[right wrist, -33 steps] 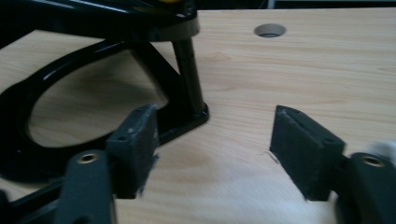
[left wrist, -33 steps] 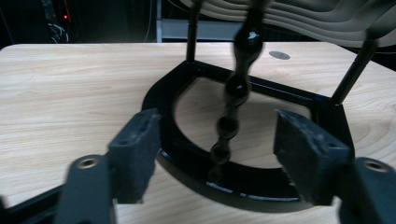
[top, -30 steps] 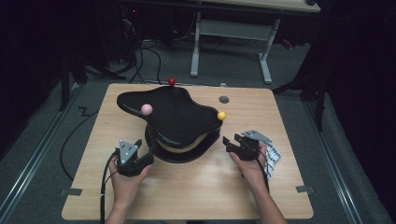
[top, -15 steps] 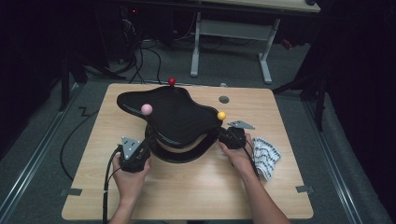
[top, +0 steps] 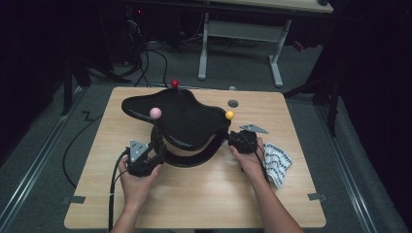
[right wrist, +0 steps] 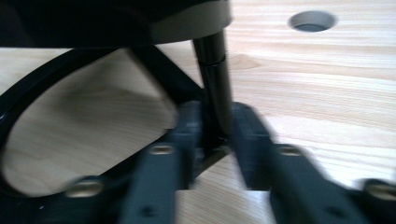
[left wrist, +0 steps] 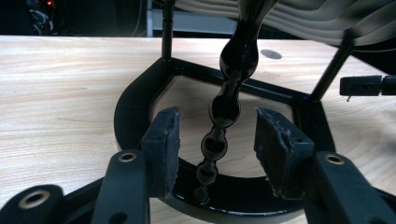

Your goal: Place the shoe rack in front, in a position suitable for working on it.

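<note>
A black stand [top: 182, 124] sits mid-table [top: 204, 204], its curved top carried on thin posts above a ring-shaped base [left wrist: 135, 100]. Left gripper [left wrist: 217, 140]: jaws spread wide, with a beaded black rod [left wrist: 229, 102] between the pads, touching neither. Right gripper [right wrist: 215, 135]: jaws clamped on a straight post [right wrist: 214, 79] at the stand's right side. A patterned cloth [top: 276, 160] lies just beside the right hand [top: 250, 162].
</note>
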### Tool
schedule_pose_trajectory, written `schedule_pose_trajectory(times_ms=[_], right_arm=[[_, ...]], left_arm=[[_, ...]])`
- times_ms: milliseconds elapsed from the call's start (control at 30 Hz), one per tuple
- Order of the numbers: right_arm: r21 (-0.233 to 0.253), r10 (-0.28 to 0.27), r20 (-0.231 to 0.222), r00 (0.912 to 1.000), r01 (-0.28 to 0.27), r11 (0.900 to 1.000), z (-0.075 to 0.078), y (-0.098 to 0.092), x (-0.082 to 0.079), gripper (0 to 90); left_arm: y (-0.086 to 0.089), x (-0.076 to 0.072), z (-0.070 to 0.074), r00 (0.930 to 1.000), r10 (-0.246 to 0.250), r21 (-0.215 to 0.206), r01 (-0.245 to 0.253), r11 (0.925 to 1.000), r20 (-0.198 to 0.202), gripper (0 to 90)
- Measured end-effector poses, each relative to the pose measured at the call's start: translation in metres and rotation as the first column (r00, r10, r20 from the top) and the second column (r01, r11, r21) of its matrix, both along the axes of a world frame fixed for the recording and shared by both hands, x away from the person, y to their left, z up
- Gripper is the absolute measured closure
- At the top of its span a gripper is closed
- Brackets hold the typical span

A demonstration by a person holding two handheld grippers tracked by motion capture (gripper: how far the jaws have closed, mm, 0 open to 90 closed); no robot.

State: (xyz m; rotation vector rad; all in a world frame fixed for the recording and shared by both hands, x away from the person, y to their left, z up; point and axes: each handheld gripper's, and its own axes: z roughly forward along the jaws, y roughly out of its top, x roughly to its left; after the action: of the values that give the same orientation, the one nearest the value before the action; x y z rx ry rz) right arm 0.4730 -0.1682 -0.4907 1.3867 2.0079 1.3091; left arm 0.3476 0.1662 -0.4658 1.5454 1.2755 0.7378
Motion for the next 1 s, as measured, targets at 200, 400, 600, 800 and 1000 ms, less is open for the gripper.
schedule_pose_trajectory(times_ms=[200, 400, 600, 800, 1000], right_arm=[[-0.059, 0.001, 0.029, 0.9996, 0.000, 0.998, 0.000, 0.006, 0.014, 54.1], [-0.043, 0.023, 0.044, 0.9988, -0.021, 0.999, 0.001, 0.011, 0.030, 61.0], [-0.114, 0.037, 0.074, 0.9966, -0.028, 0.993, 0.000, 0.018, 0.020, 73.4], [-0.110, 0.023, 0.084, 0.9962, -0.014, 0.994, -0.002, 0.021, -0.009, 73.4], [-0.119, 0.031, 0.116, 0.9927, -0.017, 0.993, -0.006, 0.018, -0.037, 73.9]], left_arm=[[-0.010, 0.009, 0.002, 0.9995, 0.032, 0.042, -0.031, 0.9986, -0.008, 68.8], [-0.010, 0.009, 0.001, 0.9996, 0.026, 0.029, -0.026, 0.9992, -0.008, 74.8], [0.001, 0.010, 0.001, 0.9995, 0.028, 0.000, -0.028, 0.9996, -0.012, 75.0], [0.011, 0.012, 0.000, 0.9989, 0.047, -0.006, -0.047, 0.9989, -0.003, 75.0], [0.016, 0.015, -0.002, 0.9986, 0.052, -0.027, -0.052, 0.9983, 0.008, 74.9]])
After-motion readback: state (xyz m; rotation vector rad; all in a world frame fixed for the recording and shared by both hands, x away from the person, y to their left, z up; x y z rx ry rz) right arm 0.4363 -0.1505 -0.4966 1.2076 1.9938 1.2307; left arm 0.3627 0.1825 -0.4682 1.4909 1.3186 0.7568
